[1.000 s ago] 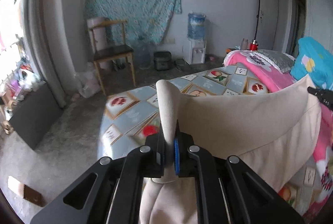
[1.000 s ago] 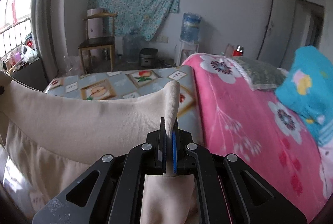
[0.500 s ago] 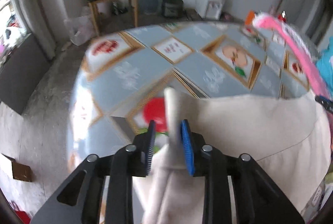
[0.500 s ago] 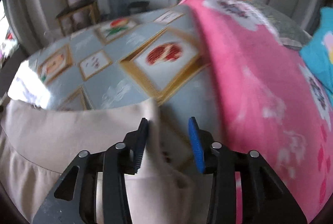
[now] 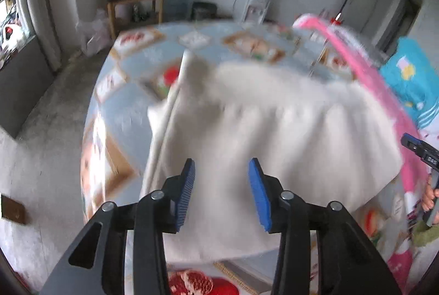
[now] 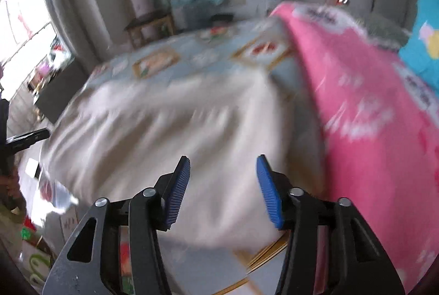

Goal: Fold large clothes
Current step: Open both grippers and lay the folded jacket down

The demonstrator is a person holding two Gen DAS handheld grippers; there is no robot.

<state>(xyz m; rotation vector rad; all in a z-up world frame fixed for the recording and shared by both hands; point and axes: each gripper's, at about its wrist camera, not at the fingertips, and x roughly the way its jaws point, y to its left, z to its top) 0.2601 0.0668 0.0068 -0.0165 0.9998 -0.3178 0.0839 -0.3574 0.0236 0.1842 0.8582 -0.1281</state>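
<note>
Jaws of left gripper (image 5: pixel 221 192) and right gripper (image 6: pixel 222 188) now released; cream cloth garment (image 5: pixel 274 130) dropped folded onto bed (image 5: pixel 131 67).

Motion blur smears the cream garment (image 5: pixel 269 136) in both views, so its folds and edges cannot be traced. The patterned bedsheet (image 5: pixel 123 92) under it is blurred as well, its pictures unreadable. At the right edge of the left view, the right gripper (image 5: pixel 419 151) is cut off, as is what may be a hand (image 5: pixel 429 199) below it. The pink blanket (image 6: pixel 370 108) runs out of frame.
</note>
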